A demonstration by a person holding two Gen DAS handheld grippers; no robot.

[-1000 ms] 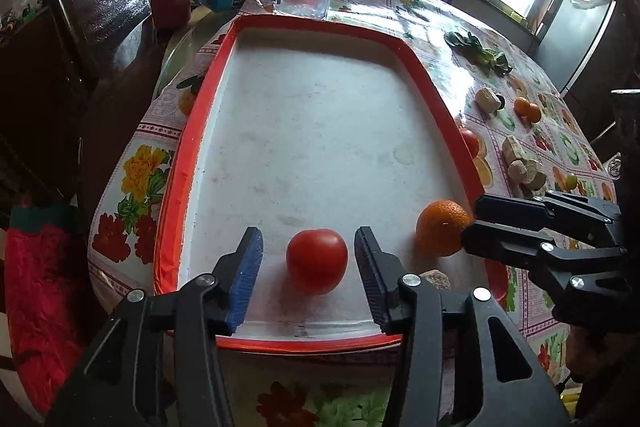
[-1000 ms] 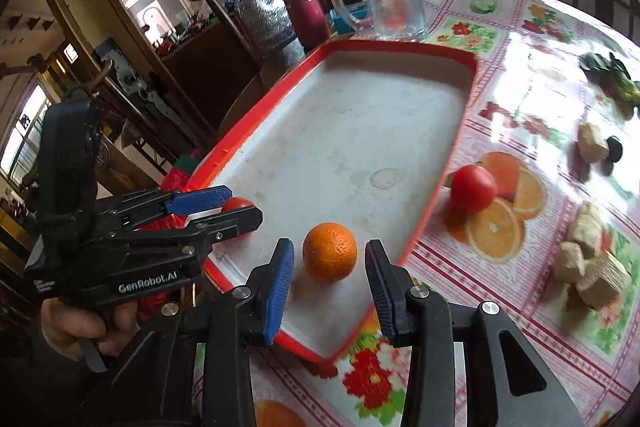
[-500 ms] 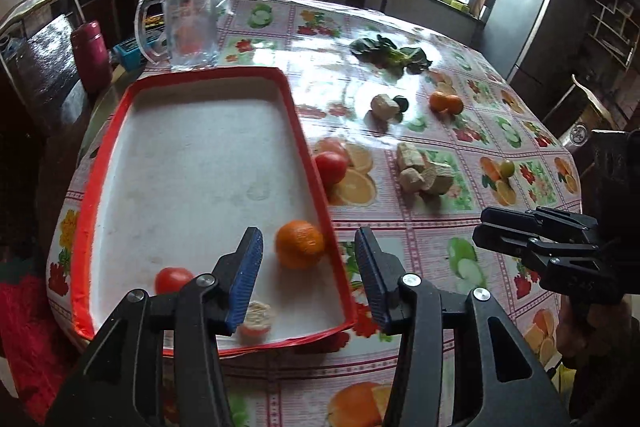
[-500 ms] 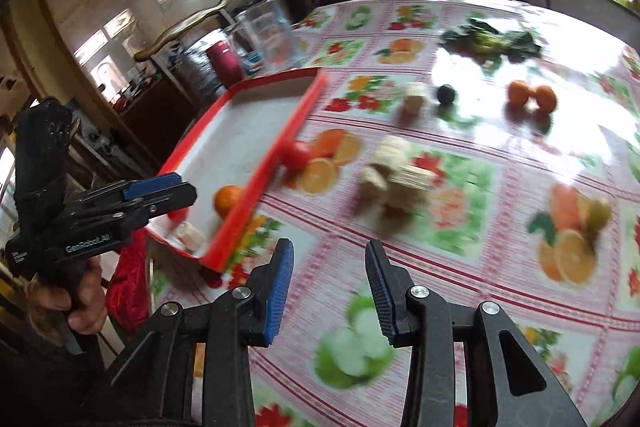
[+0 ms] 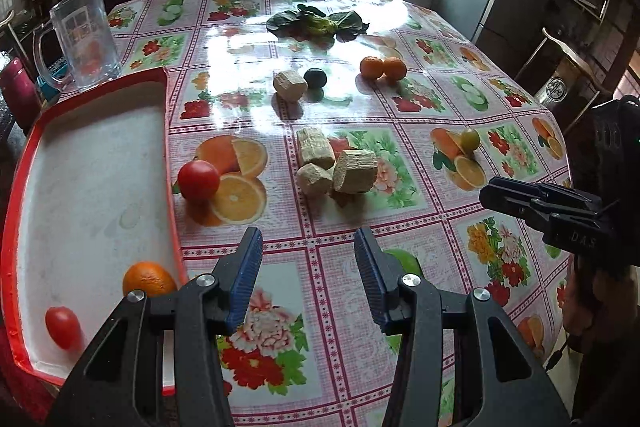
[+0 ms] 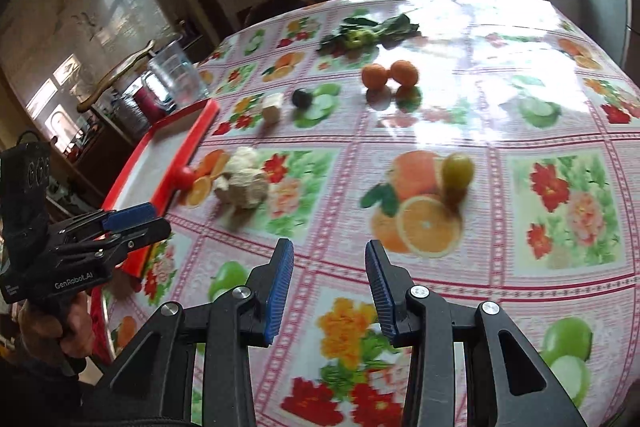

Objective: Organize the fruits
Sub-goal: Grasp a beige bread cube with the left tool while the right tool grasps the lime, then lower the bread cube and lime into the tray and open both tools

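Left view, left tool (image 5: 308, 271): released, empty; the tomato (image 5: 199, 181) sits on the counter (image 5: 360, 227) just beside the tray (image 5: 171, 187). Drop your fingers either side.
Right view, right tool (image 6: 329, 283): released, empty; the grape (image 6: 458, 169) stands ahead, long axis nearly upright. Close across its narrow middle.

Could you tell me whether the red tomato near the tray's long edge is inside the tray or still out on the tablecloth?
Out. The red tomato rests on the tablecloth's printed oranges, just outside the tray rim.
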